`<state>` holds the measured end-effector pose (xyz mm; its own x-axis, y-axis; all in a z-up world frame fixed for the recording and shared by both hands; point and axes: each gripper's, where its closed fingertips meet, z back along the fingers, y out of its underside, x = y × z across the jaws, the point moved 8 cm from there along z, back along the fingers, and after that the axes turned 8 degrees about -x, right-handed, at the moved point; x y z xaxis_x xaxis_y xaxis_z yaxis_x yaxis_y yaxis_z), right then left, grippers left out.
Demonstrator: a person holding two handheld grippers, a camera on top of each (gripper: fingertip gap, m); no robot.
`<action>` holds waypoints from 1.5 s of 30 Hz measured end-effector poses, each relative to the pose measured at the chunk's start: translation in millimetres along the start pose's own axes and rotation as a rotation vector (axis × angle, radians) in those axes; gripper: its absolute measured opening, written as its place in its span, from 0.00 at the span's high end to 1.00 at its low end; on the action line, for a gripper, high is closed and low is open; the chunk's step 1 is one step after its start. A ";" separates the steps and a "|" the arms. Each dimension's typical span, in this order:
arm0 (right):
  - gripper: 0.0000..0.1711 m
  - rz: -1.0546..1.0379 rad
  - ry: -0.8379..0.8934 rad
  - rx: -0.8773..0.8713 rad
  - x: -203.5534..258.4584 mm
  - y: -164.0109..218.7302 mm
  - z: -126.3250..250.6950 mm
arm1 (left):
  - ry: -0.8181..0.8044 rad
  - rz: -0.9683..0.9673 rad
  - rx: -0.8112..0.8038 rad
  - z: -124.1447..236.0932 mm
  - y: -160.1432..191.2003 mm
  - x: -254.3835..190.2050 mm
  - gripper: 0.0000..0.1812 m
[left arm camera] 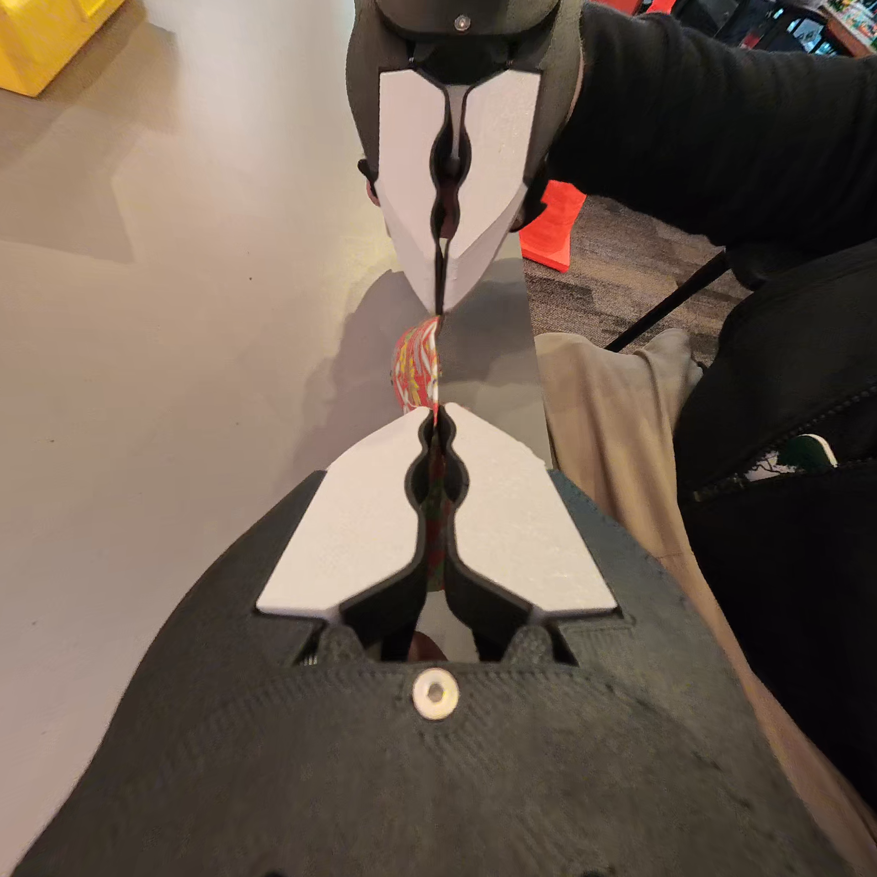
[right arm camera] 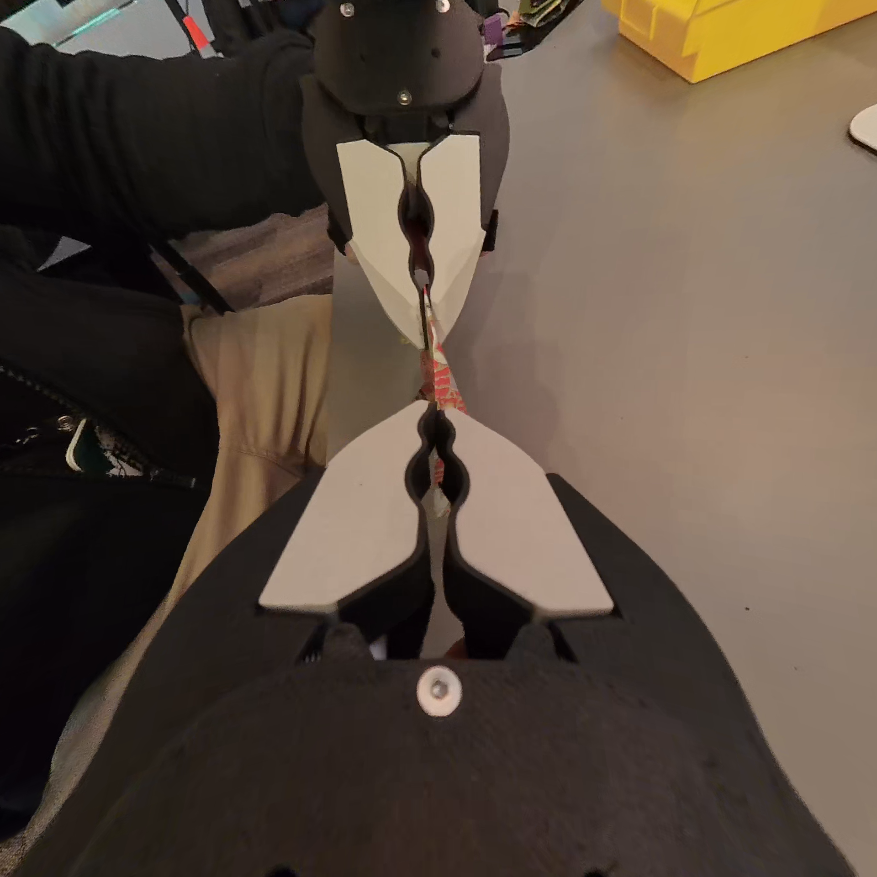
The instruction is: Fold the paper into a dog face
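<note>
Looking along our left tongs (left arm camera: 439,417), we see them clamped on the near end of the paper (left arm camera: 417,365), which runs edge-on straight ahead, above the desk (left arm camera: 190,332), to the right tongs (left arm camera: 440,311) clamped on its far end. Both are equally near, so we judge the next fold turns on this tip-to-tip axis.

paper (left arm camera: 417,365) | red, patterned, white reverse | edge-on, held above grey table
</note>
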<state>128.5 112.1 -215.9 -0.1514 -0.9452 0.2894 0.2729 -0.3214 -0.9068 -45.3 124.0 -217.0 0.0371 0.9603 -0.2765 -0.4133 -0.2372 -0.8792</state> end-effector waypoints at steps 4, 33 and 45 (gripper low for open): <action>0.93 -0.021 0.032 -0.046 -4.7 -2.7 1.9 | 0.002 -0.012 -0.004 2.9 0.0 0.1 1.00; 1.00 -0.198 -0.050 -0.214 -16.1 1.3 12.9 | 0.048 0.083 -0.249 32.0 0.2 16.3 1.00; 0.99 -0.259 -0.026 -0.214 -23.7 10.0 13.2 | 0.039 0.199 -0.334 29.8 3.6 26.7 1.00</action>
<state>147.4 130.5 -227.7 -0.1648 -0.8357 0.5239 0.0227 -0.5343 -0.8450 -72.9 153.1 -216.1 0.0234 0.8857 -0.4637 -0.0974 -0.4596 -0.8828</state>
